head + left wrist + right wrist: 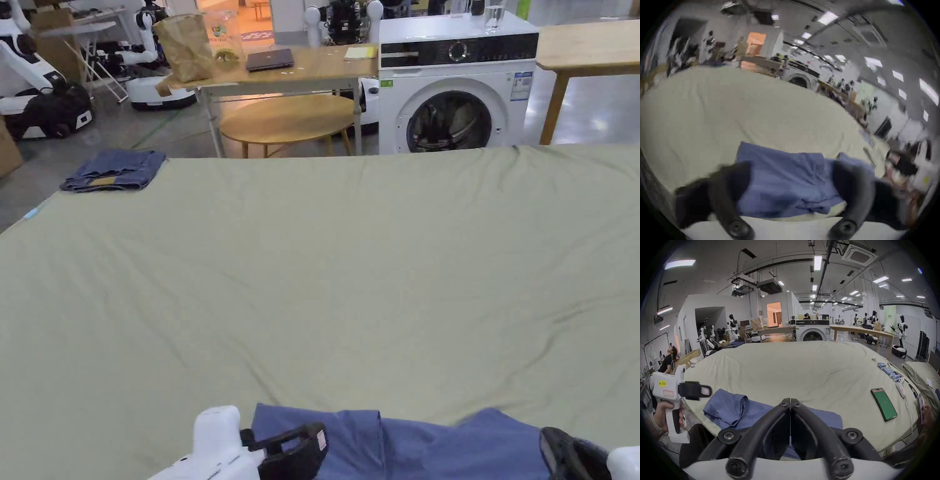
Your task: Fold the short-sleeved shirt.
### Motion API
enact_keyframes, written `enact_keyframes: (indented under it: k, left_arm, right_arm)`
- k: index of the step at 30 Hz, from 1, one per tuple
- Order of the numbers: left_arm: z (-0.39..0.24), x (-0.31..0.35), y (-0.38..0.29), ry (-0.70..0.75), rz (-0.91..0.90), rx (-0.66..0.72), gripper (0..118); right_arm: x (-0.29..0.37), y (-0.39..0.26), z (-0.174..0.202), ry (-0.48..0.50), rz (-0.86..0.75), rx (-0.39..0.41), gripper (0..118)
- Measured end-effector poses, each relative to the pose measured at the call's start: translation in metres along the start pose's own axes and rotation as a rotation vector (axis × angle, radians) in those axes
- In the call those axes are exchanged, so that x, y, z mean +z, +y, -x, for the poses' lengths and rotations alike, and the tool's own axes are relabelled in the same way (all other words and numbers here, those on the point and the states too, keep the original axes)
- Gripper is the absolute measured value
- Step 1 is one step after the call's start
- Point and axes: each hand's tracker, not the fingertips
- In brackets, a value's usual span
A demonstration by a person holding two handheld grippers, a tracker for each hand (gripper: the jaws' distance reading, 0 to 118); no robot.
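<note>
One blue shirt (pixel 431 447) lies bunched at the near edge of my sheet-covered table (pixel 325 275), its lower part cut off in the head view. I hold two grippers. My left gripper (pixel 792 183) has its jaws spread wide over the shirt, touching nothing that I can make out; its view is blurred. My right gripper (pixel 790 404) has its jaws pressed together tip to tip above the shirt, with no cloth between them. One folded denim piece (pixel 114 170) sits at the far left corner. One phone (pixel 883 404) lies to the right, beside a row of small blue cylinders (pixel 889 372) too small to count.
</note>
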Motion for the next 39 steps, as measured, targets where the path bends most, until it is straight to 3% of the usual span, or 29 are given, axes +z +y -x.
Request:
enact_keyframes:
  k: [1, 3, 7, 11, 14, 15, 17, 18, 19, 21, 22, 24, 27, 30, 35, 39]
  left_arm:
    - [0.015, 0.006, 0.0, -0.025, -0.031, 0.089, 115]
    - [0.044, 0.01, 0.003, -0.019, -0.024, 0.208, 116]
    - [0.092, -0.015, -0.008, 0.032, 0.087, 0.308, 116]
    - [0.09, -0.034, -0.014, -0.178, 0.064, 0.394, 118]
    - [0.075, -0.062, -0.027, -0.473, 0.214, 0.59, 115]
    - [0.071, -0.068, -0.031, -0.466, 0.198, 0.589, 106]
    - [0.067, -0.072, -0.033, -0.363, 0.15, 0.591, 39]
    - [0.072, -0.076, -0.042, -0.305, 0.139, 0.623, 16]
    - [0.079, -0.08, -0.046, -0.272, 0.15, 0.657, 15]
    - [0.091, -0.078, -0.05, -0.37, 0.118, 0.732, 14]
    - [0.085, -0.068, -0.042, -0.354, 0.109, 0.701, 13]
    - [0.085, -0.049, -0.021, -0.207, 0.072, 0.476, 13]
    - [0.096, -0.023, 0.007, -0.121, 0.024, 0.368, 13]
    - [0.085, 0.003, 0.038, 0.047, -0.002, 0.065, 13]
    - [-0.005, 0.016, 0.05, 0.118, -0.012, -0.351, 13]
    - [-0.103, -0.005, 0.018, 0.082, -0.014, -0.682, 13]
  right_arm:
    - [-0.001, -0.001, 0.001, 0.004, 0.001, 0.006, 0]
    - [-0.004, -0.001, 0.003, 0.008, 0.009, 0.014, 0]
    - [-0.006, -0.001, 0.006, 0.019, 0.017, 0.002, 0]
    - [-0.005, 0.0, 0.008, 0.021, 0.015, 0.015, 0]
    - [-0.005, 0.001, 0.007, 0.016, 0.015, 0.013, 0]
    - [-0.005, 0.002, 0.007, 0.014, 0.016, 0.013, 0]
    - [-0.003, 0.004, 0.007, 0.005, 0.013, 0.016, 0]
    - [-0.002, 0.005, 0.007, 0.002, 0.012, 0.017, 0]
    - [-0.001, 0.006, 0.006, -0.001, 0.01, 0.016, 0]
    - [-0.001, 0.006, 0.006, -0.008, 0.012, 0.022, 0]
    - [0.0, 0.007, 0.005, -0.013, 0.011, 0.026, 0]
    - [0.001, 0.008, 0.004, -0.019, 0.009, 0.032, 0]
    - [0.001, 0.009, 0.004, -0.022, 0.003, 0.03, 0]
    - [0.0, 0.008, 0.004, -0.026, 0.003, 0.027, 0]
    - [-0.003, 0.003, 0.0, -0.031, 0.019, 0.019, 0]
    - [0.001, 0.001, -0.008, -0.039, 0.023, -0.013, 0]
